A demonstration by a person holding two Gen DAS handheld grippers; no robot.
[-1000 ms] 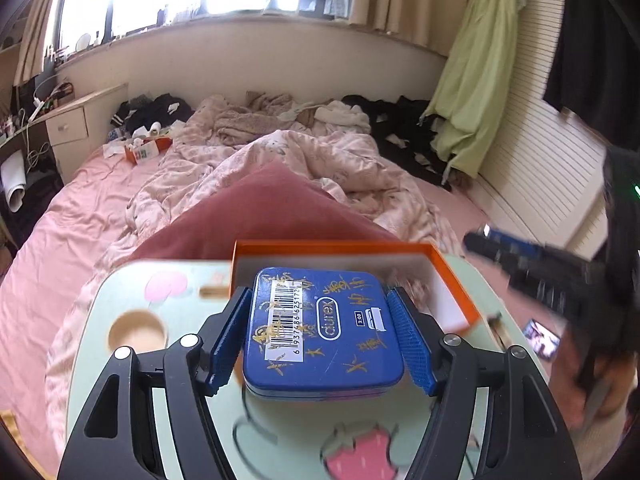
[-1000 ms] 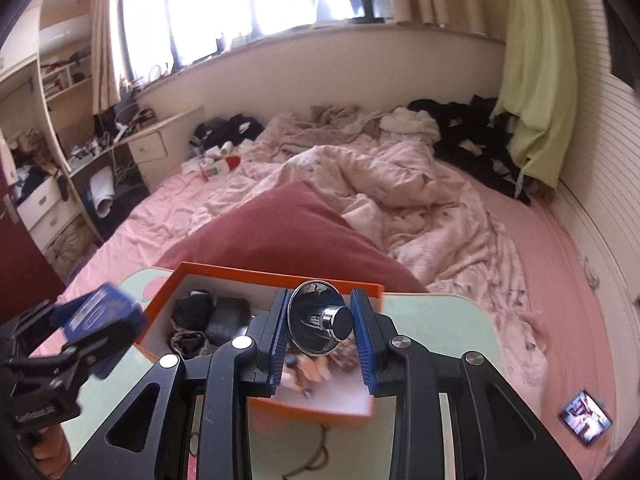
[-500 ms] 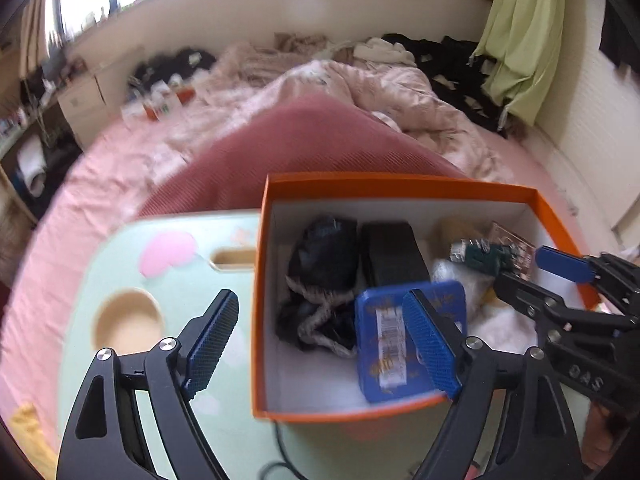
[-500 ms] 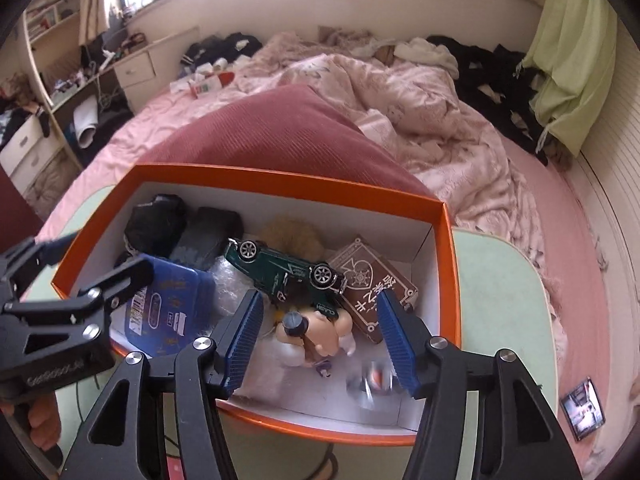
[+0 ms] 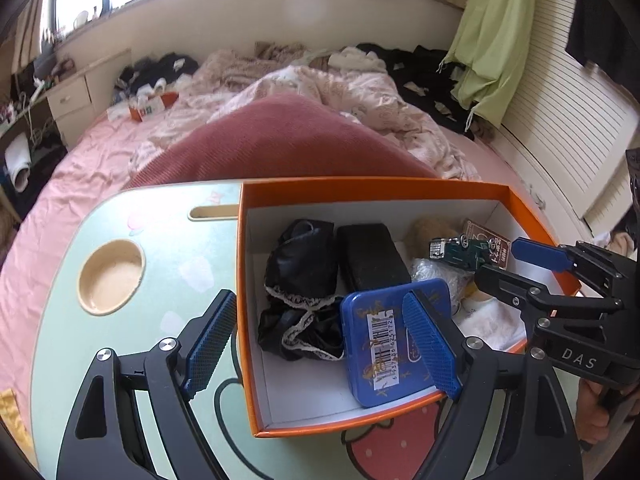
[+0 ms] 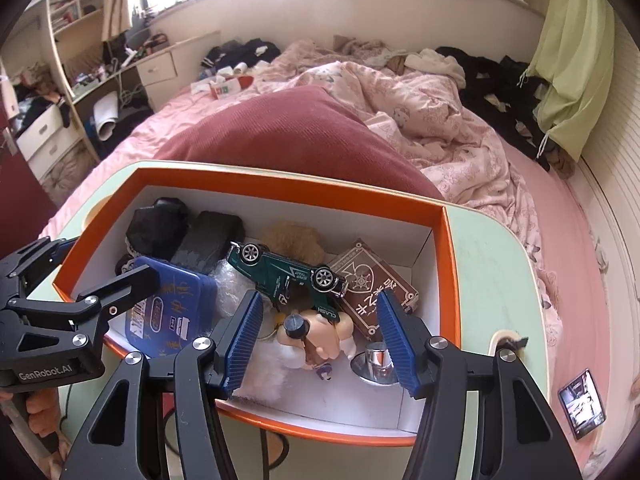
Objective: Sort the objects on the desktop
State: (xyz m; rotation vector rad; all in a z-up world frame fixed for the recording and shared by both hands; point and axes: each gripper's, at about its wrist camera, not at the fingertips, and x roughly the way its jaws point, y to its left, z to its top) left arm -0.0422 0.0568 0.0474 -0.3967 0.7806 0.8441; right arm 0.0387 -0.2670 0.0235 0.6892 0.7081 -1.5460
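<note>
With both my claws released and empty over the orange box (image 5: pixel 440 190), the left gripper (image 5: pixel 320 344) straddles its near-left wall, so lowering could snag it. The right gripper (image 6: pixel 320 338) hangs above the figurine (image 6: pixel 316 332); the blue tin (image 5: pixel 396 340) lies inside, near front.

A pale green counter (image 5: pixel 132 280) with rounded corners stands over a pink bed (image 6: pixel 560 216). Its top is printed with cartoon shapes, among them a red strawberry (image 5: pixel 396 440), and has a round beige cup recess (image 5: pixel 110 276) and a narrow slot (image 5: pixel 214 213) near its far edge. An orange box (image 5: pixel 360 186) with white inner walls rests directly on it, taking up much of the surface. A dark cable (image 6: pixel 276 446) shows on the top at the box's near side. A dark red cushion (image 6: pixel 288 136) lies on the bed just beyond the counter.
</note>
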